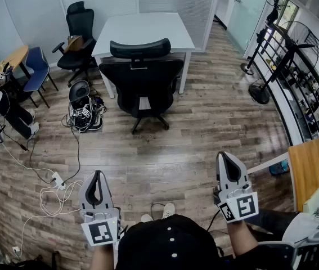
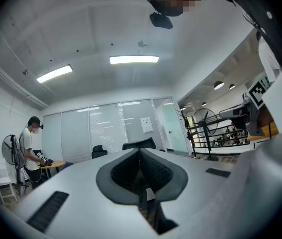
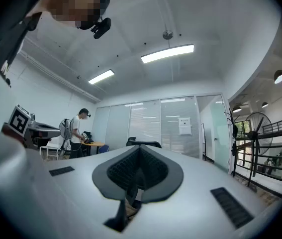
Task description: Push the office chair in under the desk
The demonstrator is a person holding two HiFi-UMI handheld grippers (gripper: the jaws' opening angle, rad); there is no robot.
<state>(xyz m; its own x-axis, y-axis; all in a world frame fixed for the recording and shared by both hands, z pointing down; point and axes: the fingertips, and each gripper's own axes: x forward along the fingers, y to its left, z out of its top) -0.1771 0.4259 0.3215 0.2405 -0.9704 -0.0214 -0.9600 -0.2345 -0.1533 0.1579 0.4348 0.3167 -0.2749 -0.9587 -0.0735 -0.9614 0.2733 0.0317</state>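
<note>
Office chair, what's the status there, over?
Both shut and empty: left gripper, right gripper. The office chair faces the desk, untouched. Loose cables and gear lie left of it.

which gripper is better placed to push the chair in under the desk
Left, marginally: the left gripper lines up closer with the office chair; the right gripper sits further aside.

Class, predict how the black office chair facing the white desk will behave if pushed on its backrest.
The office chair will probably roll easily: its star base seems to stand on casters on smooth wood floor. It may swivel or veer if pushed off-centre, sitting on one central column. Pushing the headrest might recline the back first.
</note>
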